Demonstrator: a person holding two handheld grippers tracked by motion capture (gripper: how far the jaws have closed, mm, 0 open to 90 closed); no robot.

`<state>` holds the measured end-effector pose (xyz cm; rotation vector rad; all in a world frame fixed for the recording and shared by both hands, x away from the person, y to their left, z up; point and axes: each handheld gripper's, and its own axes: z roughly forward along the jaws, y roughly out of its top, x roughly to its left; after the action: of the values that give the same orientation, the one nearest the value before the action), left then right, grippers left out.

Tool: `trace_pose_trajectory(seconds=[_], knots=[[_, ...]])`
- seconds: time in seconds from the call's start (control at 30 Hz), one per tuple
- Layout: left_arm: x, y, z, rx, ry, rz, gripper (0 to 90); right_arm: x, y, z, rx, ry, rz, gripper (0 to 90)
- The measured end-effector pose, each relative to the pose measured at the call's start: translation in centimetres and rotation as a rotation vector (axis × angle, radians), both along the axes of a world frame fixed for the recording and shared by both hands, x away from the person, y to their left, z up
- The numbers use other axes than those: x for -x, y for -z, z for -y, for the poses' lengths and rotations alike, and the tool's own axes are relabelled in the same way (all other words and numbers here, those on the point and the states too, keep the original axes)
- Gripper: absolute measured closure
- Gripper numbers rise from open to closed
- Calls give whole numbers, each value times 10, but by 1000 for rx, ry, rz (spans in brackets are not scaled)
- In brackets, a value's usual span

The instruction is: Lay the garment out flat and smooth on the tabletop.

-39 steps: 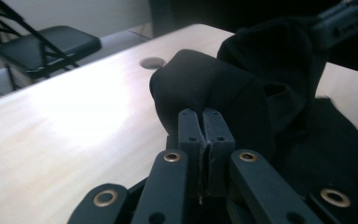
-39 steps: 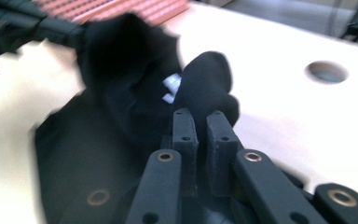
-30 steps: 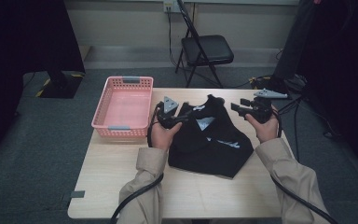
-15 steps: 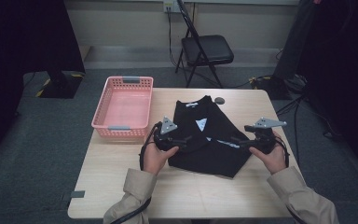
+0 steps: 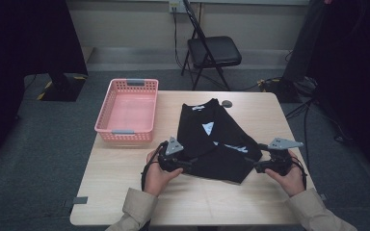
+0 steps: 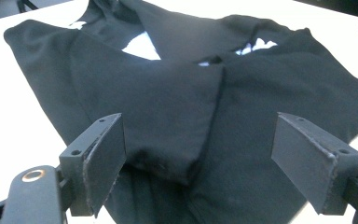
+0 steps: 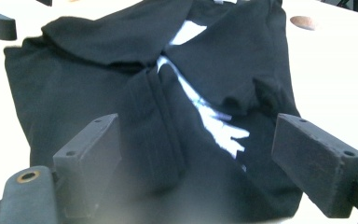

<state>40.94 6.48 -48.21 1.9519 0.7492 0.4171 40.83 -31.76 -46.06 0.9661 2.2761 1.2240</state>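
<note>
A black T-shirt (image 5: 217, 139) with white print lies flat on the wooden table (image 5: 125, 192), both sleeves folded in over its middle. My left gripper (image 5: 188, 164) is at the shirt's near left corner and my right gripper (image 5: 255, 166) at its near right corner. In the left gripper view my left gripper (image 6: 198, 163) stands wide open over a folded edge of the shirt (image 6: 168, 93), pads clear of the cloth. In the right gripper view my right gripper (image 7: 196, 168) is just as wide over the shirt (image 7: 98, 93). Both pairs of jaws have just been opening.
A pink plastic basket (image 5: 127, 110) stands at the table's far left, beside the shirt. A small dark round disc (image 5: 227, 103) lies just beyond the collar. A black folding chair (image 5: 212, 53) stands on the floor behind the table. Bare tabletop runs along the near edge.
Both hands have come back toward the near edge and down, from above the shirt's middle to its near corners. The sleeves they held up now lie folded on the shirt.
</note>
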Motion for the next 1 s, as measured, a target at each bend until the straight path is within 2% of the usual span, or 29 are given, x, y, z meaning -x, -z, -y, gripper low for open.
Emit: trace_pose_trajectory(seconds=[0.2, 0.37, 0.63, 0.73, 0.87, 1.0], knots=[[11, 10, -4, -14, 20, -13, 177, 9, 15, 4, 32, -13, -32, 136], [19, 18, -12, -47, 29, -25, 176, 15, 26, 4, 53, -27, -64, 131], [27, 28, -20, -65, 32, -47, 174, 20, 40, 4, 98, -33, -114, 129], [28, 30, -20, -76, 35, -51, 172, 21, 41, 5, 114, -34, -114, 126], [30, 31, -21, -112, 39, -54, 166, 21, 41, 7, 119, -44, -119, 112], [31, 32, -22, -111, 37, -58, 157, 22, 41, 6, 124, -49, -121, 102]])
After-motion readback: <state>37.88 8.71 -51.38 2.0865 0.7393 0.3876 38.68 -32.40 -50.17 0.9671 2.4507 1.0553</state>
